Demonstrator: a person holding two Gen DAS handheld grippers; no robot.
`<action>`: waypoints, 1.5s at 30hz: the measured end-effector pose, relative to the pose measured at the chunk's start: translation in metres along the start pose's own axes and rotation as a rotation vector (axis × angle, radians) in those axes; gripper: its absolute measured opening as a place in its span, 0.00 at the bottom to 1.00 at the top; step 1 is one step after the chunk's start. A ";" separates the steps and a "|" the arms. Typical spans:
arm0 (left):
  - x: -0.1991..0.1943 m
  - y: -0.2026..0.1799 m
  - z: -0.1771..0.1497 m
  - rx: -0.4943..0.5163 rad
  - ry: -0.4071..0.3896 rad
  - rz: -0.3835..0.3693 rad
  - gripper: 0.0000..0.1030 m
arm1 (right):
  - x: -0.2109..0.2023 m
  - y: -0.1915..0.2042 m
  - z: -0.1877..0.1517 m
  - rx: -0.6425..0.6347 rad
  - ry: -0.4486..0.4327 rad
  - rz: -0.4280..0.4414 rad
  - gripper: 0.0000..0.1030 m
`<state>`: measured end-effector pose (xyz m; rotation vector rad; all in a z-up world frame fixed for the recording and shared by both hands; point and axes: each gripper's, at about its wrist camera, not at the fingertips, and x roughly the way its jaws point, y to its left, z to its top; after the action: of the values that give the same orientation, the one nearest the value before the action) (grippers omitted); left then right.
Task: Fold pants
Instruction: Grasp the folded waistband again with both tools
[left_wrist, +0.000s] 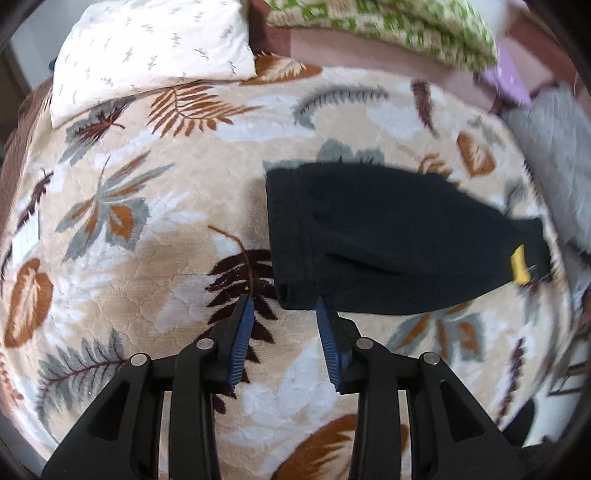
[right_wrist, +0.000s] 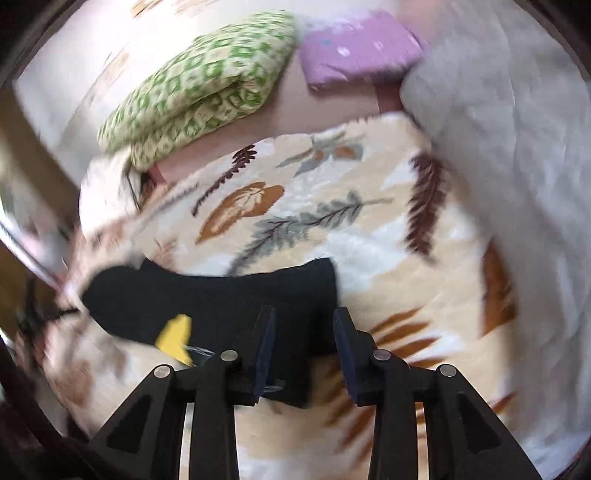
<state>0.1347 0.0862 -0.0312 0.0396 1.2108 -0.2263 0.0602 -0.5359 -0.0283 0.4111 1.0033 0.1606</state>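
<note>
Black pants (left_wrist: 388, 236) lie folded flat on a leaf-patterned blanket (left_wrist: 155, 221), with a yellow tag (left_wrist: 519, 266) at their right end. My left gripper (left_wrist: 284, 301) is open, its blue-padded jaws apart at the near left corner of the pants, with nothing held. In the right wrist view the pants (right_wrist: 221, 295) lie just ahead and left of my right gripper (right_wrist: 304, 314), which is open with its jaws over the pants' near edge. The yellow tag (right_wrist: 175, 334) shows at the left of that gripper. This view is blurred.
A white pillow (left_wrist: 155, 48) lies at the far left of the bed. A green-patterned folded blanket (right_wrist: 199, 81), a purple cushion (right_wrist: 358, 48) and grey bedding (right_wrist: 509, 166) lie at the far side and right.
</note>
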 end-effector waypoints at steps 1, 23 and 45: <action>-0.005 0.005 0.002 -0.022 -0.005 -0.027 0.32 | 0.009 -0.001 -0.001 0.048 0.035 0.031 0.34; 0.007 0.030 0.035 -0.157 0.020 -0.089 0.32 | 0.066 -0.017 -0.001 0.277 0.071 -0.035 0.40; 0.039 0.010 0.068 -0.222 0.036 -0.195 0.36 | 0.090 -0.013 -0.006 0.280 0.168 0.173 0.21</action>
<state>0.2123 0.0798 -0.0442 -0.2697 1.2700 -0.2605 0.1020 -0.5177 -0.1069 0.7508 1.1602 0.2138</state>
